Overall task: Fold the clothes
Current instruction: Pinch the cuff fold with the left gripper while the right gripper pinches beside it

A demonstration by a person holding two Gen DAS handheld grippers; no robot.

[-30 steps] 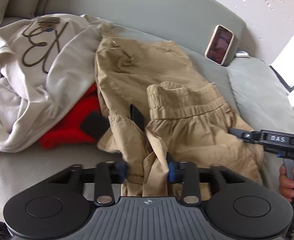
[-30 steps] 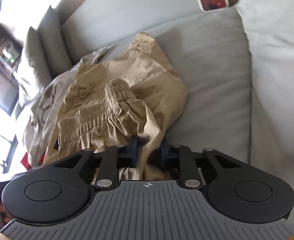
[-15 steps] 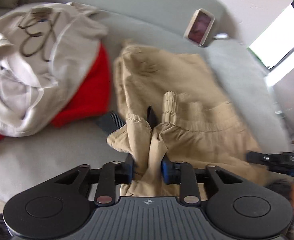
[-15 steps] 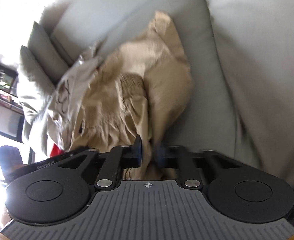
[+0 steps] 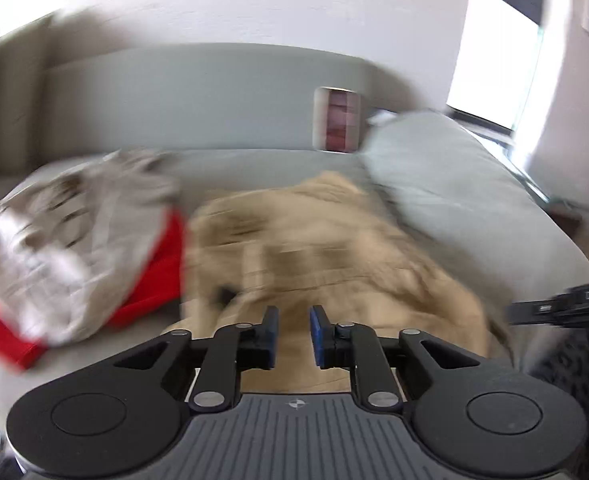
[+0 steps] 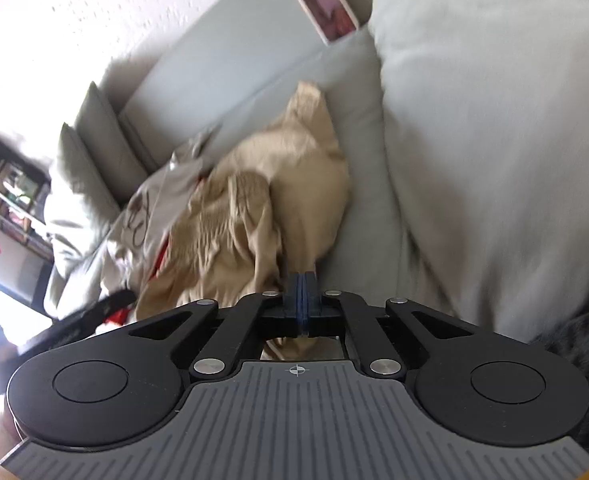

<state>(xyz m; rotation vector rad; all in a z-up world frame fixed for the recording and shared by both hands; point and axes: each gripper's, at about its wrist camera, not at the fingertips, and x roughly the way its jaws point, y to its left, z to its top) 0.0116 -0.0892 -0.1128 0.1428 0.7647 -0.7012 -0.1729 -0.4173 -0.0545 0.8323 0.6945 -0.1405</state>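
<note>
Tan pants [image 5: 334,256] sit bunched mid-frame on the sofa [image 6: 494,160]. Right gripper [image 6: 301,300] is pinched tight — on the cloth's near edge, I'd guess, to drag a fold. Left gripper [image 5: 292,330] hangs parted, holding nothing.

Grey sofa [image 6: 474,128]; white wall [image 5: 254,4]; bright window [image 5: 494,68].

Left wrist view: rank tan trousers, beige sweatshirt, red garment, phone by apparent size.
1. tan trousers, though nearest the camera, so inflated
2. beige sweatshirt
3. red garment, mostly hidden under the sweatshirt, so true size unclear
4. phone, farthest back

Frame is motion-blurred.
</note>
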